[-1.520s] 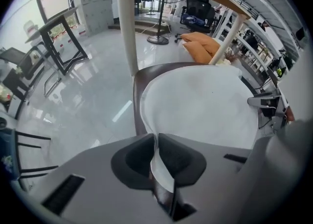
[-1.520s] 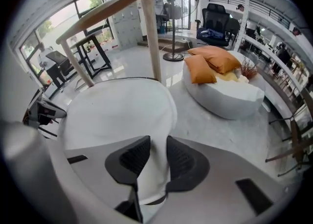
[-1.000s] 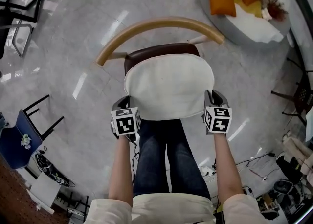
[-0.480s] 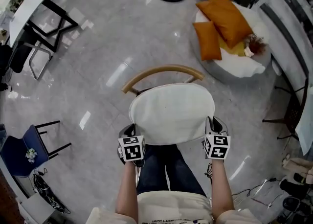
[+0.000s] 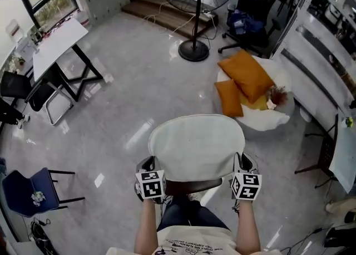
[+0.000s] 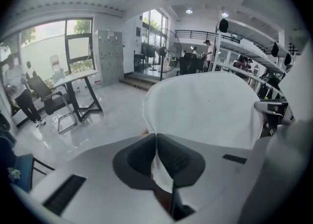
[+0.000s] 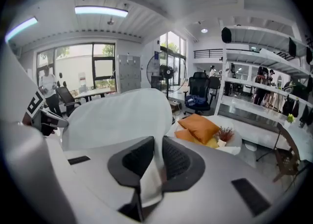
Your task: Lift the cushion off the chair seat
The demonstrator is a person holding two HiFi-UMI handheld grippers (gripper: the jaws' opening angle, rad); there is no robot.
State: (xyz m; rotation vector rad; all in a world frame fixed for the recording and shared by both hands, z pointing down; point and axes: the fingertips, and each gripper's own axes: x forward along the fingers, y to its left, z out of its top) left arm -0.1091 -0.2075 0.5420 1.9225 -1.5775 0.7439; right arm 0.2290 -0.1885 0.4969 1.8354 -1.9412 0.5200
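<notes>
Since earlier, the white cushion [image 5: 196, 145] had risen above the dark chair seat [image 5: 192, 186], left gripper [image 6: 155, 154] and right gripper [image 7: 155, 162] fingers clenched on its near corners, orange pillows [image 5: 247, 75] lying in a round white bed [image 5: 278, 117] beyond.

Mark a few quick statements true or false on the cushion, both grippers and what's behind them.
1. The left gripper and the right gripper each pinch an edge of the white cushion. True.
2. The white cushion is held on one side only. False: it is gripped on both sides.
3. The orange pillows lie on the floor. False: they rest on a round white seat.
4. A pedestal fan stands beyond the white cushion. True.
</notes>
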